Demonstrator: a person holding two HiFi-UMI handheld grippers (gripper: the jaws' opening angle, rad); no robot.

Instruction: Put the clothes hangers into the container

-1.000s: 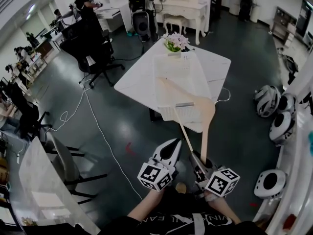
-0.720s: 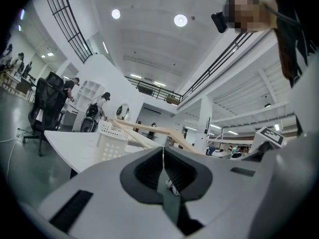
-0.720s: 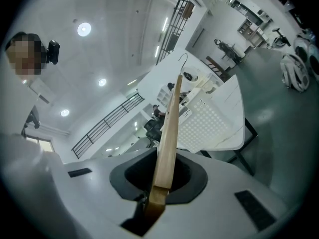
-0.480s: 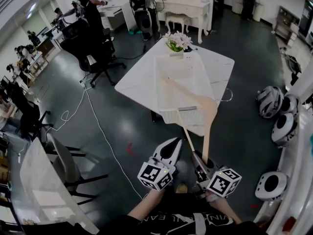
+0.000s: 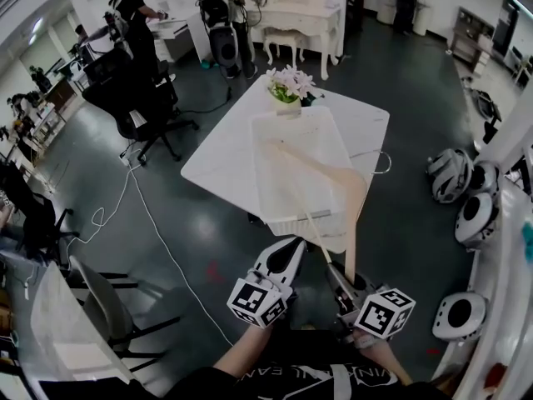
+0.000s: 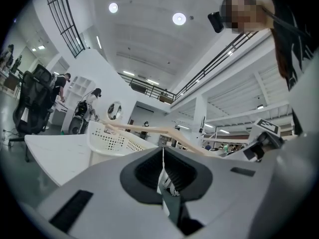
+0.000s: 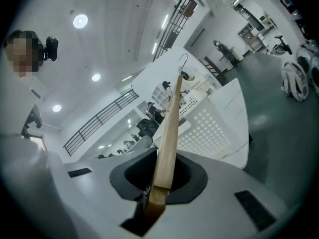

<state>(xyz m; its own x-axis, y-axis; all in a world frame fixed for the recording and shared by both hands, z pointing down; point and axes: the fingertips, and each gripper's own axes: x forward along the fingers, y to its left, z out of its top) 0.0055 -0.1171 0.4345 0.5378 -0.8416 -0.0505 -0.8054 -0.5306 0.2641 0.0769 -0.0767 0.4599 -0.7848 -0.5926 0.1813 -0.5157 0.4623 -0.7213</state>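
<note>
A wooden clothes hanger with a metal hook slants out over the white perforated basket, which stands on the white table. My right gripper is shut on one end of the hanger's arm. In the right gripper view the hanger runs up from the right gripper toward the basket. My left gripper hangs beside it, just short of the table's near edge, shut with nothing in it. The left gripper view shows the left gripper closed, with the hanger above the basket.
A pot of pink flowers stands at the table's far end. A black office chair and a floor cable lie to the left. Round white devices line the right side. People stand at desks far back.
Both grippers have moved toward the table with the hanger. The hanger now reaches further over the basket, and the table's near edge is closer to the grippers.
</note>
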